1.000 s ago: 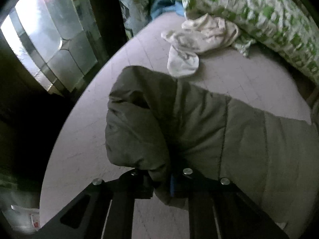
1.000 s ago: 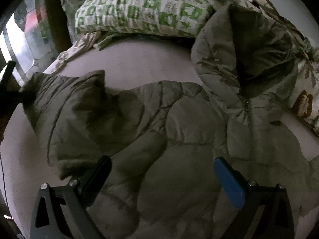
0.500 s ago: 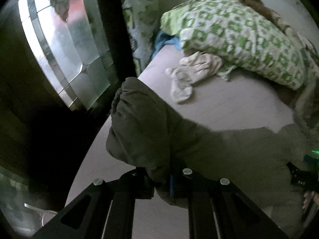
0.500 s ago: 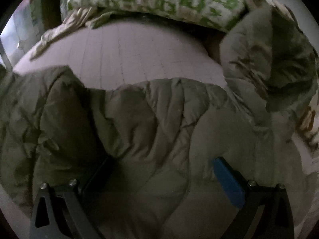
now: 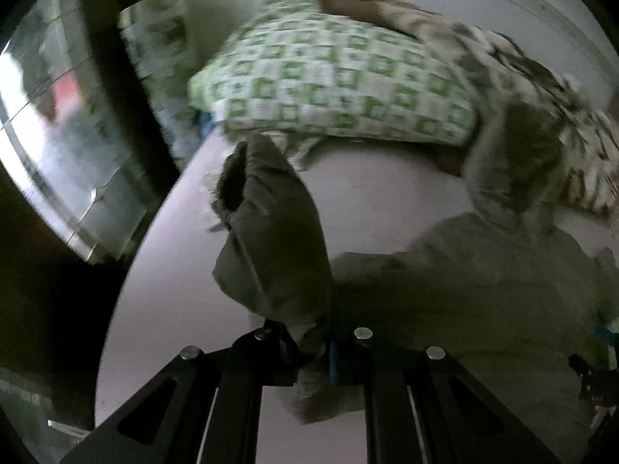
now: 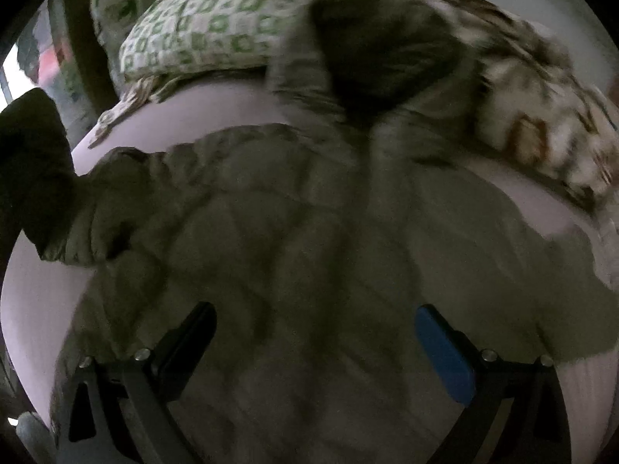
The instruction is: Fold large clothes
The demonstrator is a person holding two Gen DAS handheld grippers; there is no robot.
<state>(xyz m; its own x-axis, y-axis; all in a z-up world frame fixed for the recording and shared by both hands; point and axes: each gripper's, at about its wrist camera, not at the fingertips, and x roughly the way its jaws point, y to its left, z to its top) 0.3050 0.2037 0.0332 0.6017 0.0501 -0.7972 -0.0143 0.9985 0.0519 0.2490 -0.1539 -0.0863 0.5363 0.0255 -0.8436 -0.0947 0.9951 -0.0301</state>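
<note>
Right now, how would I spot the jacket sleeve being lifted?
Find the green-checked pillow at the head of the bed. In front of it an olive quilted jacket lies spread; its sleeve alone stands up, pinched in the left gripper.

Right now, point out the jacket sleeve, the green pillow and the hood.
jacket sleeve (image 5: pixel 271 239), left wrist view, mid-sleeve.
green pillow (image 5: pixel 332 77), left wrist view, top face.
hood (image 6: pixel 379 50), right wrist view, dark lining.

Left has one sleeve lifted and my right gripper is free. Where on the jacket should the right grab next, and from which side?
Probably the jacket's other sleeve, which lies flat, spread out to the right on the bed sheet. Bring the open right gripper in from the outer right edge near the sleeve's end, matching the left gripper's pinch on the raised sleeve.
</note>
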